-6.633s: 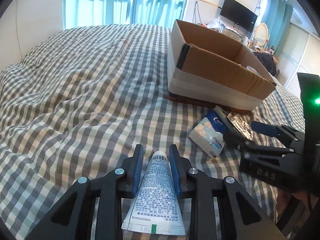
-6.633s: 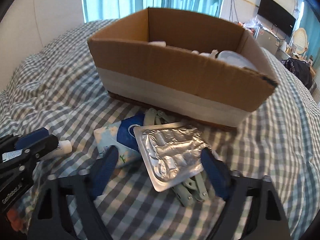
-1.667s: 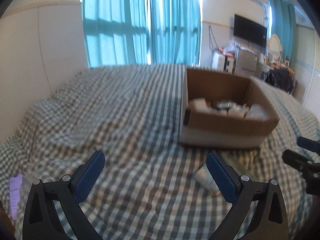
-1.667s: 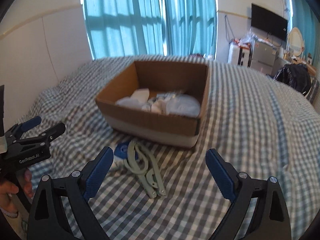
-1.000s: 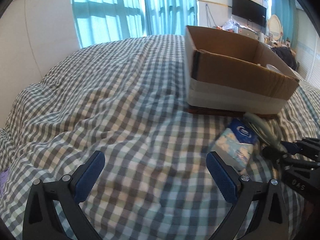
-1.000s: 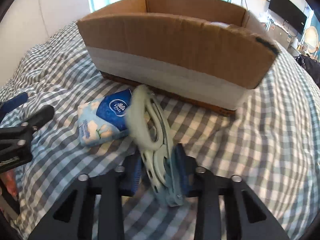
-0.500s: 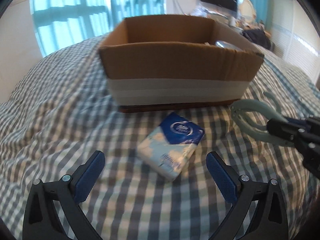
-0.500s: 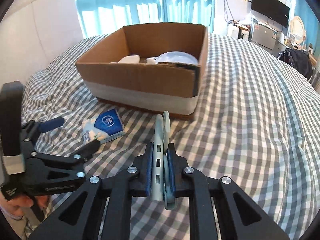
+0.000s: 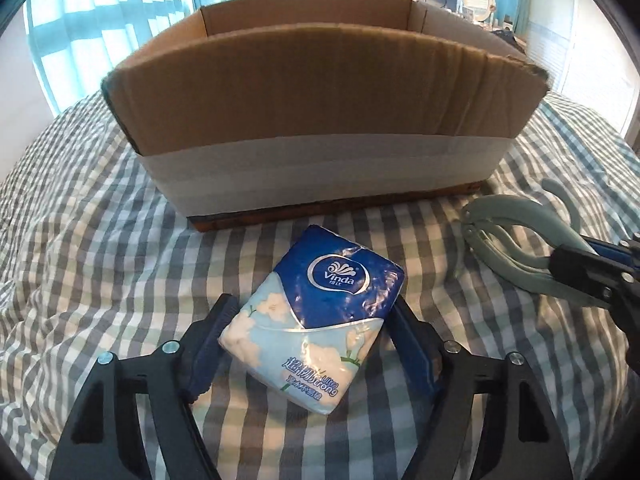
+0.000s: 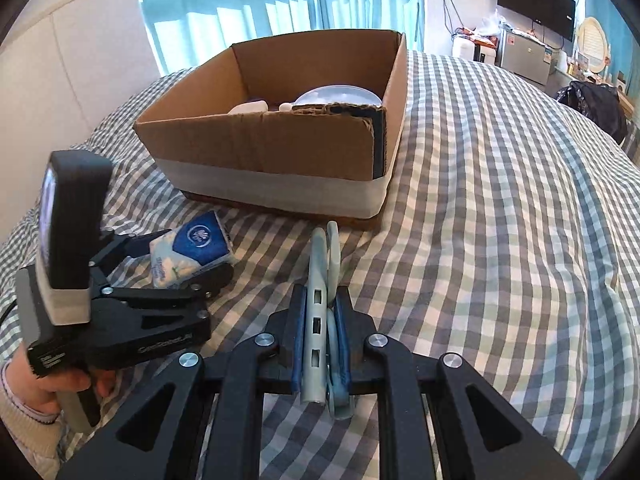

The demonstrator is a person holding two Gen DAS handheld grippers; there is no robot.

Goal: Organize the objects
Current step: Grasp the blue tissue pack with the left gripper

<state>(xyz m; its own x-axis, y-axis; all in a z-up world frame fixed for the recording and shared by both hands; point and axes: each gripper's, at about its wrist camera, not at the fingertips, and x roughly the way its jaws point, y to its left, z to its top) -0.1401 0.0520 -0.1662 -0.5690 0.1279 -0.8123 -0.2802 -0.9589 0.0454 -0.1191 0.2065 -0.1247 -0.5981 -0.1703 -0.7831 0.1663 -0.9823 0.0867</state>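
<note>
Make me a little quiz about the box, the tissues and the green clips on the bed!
1. True or false: the tissue pack lies inside the cardboard box.
2. What does the right gripper hold? A) the tissue pack B) the green folding hanger C) nothing
3. Fill in the gap: the left gripper has one finger on each side of the ____ pack, which lies on the checked bedspread.

Key
1. False: it lies on the bedspread in front of the box.
2. B: its fingers are shut on the hanger.
3. Tissue. Whether the fingers already squeeze it cannot be told.
</note>
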